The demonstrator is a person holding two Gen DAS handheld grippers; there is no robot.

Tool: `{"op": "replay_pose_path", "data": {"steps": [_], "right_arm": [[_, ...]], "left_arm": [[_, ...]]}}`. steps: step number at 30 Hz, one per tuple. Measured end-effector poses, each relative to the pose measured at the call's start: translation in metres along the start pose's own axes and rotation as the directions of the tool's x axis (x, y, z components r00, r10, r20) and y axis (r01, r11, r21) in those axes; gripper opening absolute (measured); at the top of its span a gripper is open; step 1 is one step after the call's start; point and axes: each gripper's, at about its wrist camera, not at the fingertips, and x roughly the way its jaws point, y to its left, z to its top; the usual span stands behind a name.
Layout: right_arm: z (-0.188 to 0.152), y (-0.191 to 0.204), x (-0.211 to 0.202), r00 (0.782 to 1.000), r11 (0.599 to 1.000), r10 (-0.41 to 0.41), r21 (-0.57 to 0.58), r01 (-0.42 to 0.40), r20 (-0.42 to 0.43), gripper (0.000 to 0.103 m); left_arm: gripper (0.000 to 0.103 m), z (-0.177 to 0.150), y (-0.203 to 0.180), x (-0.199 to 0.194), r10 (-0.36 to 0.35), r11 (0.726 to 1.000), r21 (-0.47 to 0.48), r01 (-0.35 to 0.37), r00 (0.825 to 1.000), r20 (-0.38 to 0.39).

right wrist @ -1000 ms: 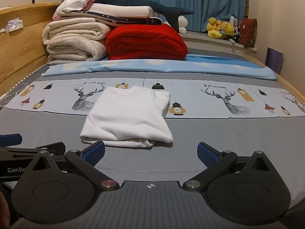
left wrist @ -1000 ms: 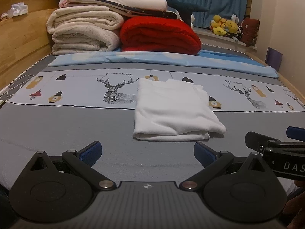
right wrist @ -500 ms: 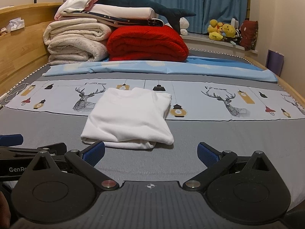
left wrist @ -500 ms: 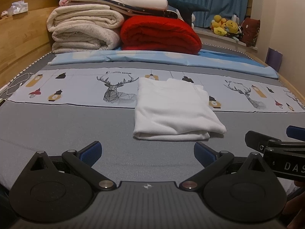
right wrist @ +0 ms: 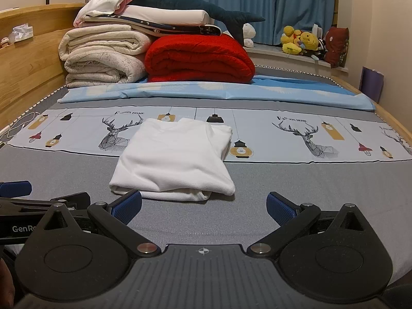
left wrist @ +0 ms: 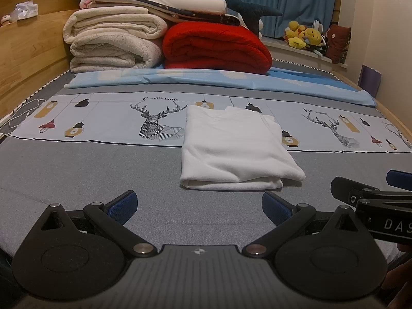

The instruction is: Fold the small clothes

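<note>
At the near left, the left gripper [left wrist: 199, 207] hovers over the grey bed cover [left wrist: 77, 170], blue-padded jaws spread wide, holding nothing. The folded white cloth garment [left wrist: 234, 149] lies flat just beyond. The right gripper [right wrist: 203, 206], near right, is equally wide and empty.

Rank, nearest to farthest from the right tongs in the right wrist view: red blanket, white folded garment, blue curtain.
1. White folded garment, just ahead, slightly left.
2. Red blanket, at the bed's far end.
3. Blue curtain, behind it at the window.
</note>
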Motion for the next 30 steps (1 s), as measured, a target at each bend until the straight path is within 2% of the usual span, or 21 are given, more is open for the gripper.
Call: {"op": "replay_pose_path", "data": {"steps": [30], "right_arm": [[0.0015, 0.0021, -0.0011, 1.0, 1.0, 0.005, 0.001, -0.005, 0.0, 0.102]], "left_arm": [[0.103, -0.0007, -0.0006, 0.0013, 0.003, 1.0, 0.005, -0.003, 1.0, 0.001]]}}
